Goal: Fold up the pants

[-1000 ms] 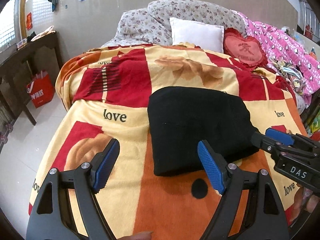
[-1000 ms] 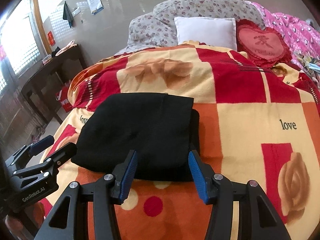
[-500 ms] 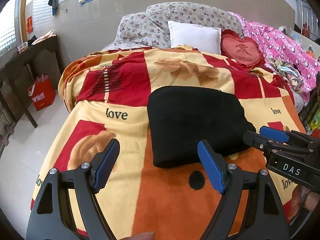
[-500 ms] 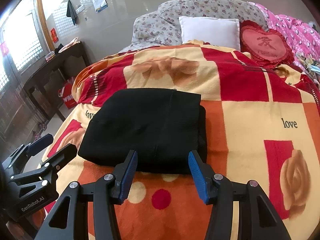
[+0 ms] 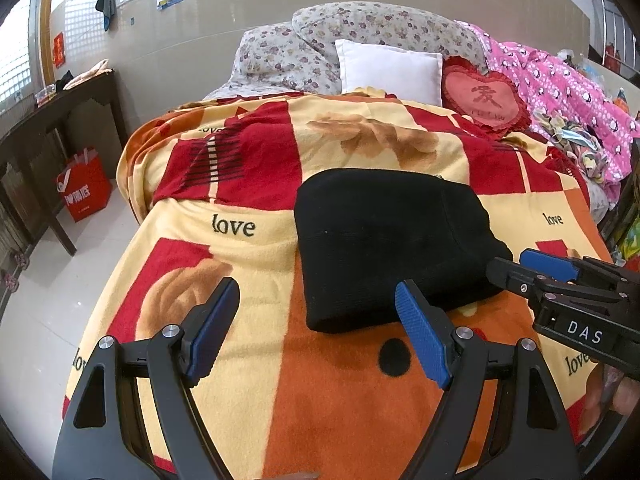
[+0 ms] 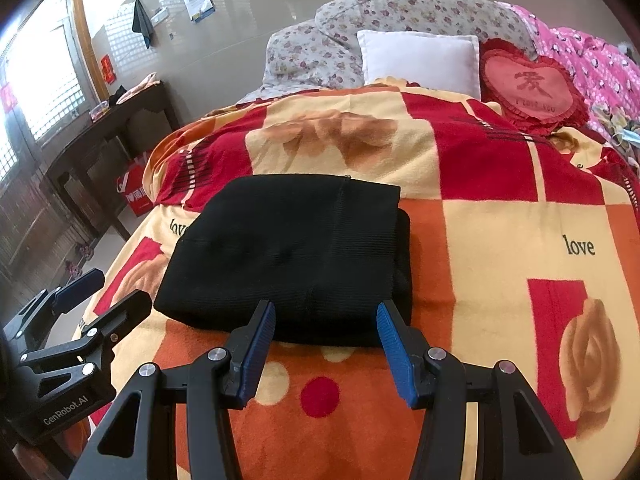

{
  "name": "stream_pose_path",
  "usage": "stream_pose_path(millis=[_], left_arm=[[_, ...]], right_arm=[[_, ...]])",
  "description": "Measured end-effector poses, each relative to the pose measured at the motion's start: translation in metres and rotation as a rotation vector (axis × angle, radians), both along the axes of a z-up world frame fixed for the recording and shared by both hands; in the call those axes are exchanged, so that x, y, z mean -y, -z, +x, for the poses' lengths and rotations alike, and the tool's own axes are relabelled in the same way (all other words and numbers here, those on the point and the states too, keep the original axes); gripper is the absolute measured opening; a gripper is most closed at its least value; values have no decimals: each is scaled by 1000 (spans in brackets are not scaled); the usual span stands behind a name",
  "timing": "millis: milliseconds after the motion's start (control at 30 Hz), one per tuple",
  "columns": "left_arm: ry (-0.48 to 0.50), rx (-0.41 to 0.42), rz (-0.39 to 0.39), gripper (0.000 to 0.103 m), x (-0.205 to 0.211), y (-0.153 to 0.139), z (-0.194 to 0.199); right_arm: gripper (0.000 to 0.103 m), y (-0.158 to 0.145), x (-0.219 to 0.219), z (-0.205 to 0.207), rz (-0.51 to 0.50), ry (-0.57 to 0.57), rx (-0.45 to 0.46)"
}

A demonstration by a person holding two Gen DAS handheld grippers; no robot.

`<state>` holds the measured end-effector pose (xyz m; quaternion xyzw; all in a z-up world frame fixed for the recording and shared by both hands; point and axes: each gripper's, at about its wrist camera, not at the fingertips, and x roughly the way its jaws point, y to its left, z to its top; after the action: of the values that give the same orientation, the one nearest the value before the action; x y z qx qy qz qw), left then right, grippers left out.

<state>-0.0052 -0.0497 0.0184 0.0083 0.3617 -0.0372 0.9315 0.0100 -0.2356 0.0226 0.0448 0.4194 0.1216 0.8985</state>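
Folded black pants (image 6: pixel 296 256) on blanket (image 6: pixel 500 232), just beyond both released, empty claws (image 5: pixel 316 328) (image 6: pixel 326 340).

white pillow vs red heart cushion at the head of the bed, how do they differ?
The white pillow is square and plain; the red heart cushion is heart-shaped with a ruffled edge and a character printed on its face. The white pillow leans on the floral pillows; the red heart cushion sits to its right, by the pink quilt. Both stand propped beyond the folded black pants.
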Motion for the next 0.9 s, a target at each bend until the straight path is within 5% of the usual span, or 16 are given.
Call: stream_pose_path(millis=[467,900], left_arm=[[-16,-67,-31,81,-7,8,8],[-20,-19,53,81,1,6,1]], right_arm=[[51,5,-1,7,4,-16,-19],[51,9,-2,11,8,-20,-28]])
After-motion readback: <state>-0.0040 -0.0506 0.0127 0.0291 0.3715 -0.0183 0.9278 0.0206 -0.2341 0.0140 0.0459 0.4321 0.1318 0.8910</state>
